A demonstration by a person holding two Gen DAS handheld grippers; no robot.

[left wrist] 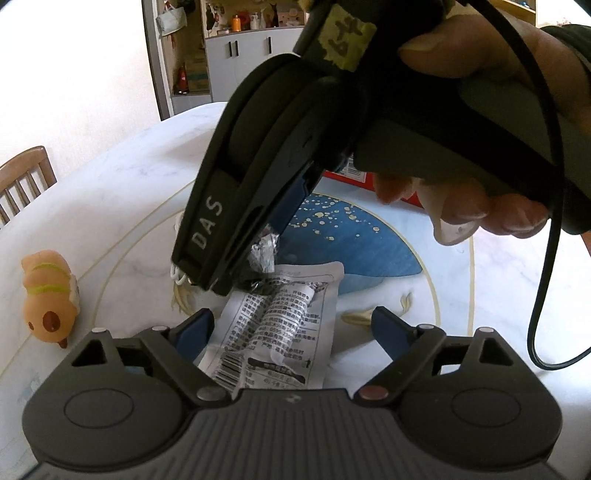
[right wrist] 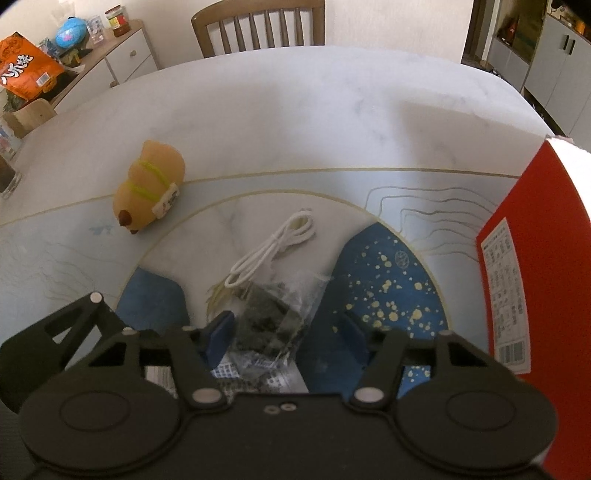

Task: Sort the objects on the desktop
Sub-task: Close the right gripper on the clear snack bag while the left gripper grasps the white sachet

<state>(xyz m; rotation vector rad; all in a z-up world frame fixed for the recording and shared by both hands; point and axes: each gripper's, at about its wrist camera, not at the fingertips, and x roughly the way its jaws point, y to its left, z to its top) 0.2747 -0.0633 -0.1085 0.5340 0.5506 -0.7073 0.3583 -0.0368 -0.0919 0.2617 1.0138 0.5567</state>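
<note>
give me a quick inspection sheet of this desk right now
surface: white marbled tabletop under a clear mat with blue and gold print.
job's things: printed plastic packet; tan squishy capybara toy lying on its side; coiled white charging cable; red cardboard box at the right edge.
clutter: nothing seen beyond those.
grippers: left gripper open, straddling the packet; right gripper open around the packet's crinkled end.
cables: black lead hanging from the right gripper's handle.
surroundings: wooden chair; sideboard with an orange snack bag; grey cabinets.
</note>
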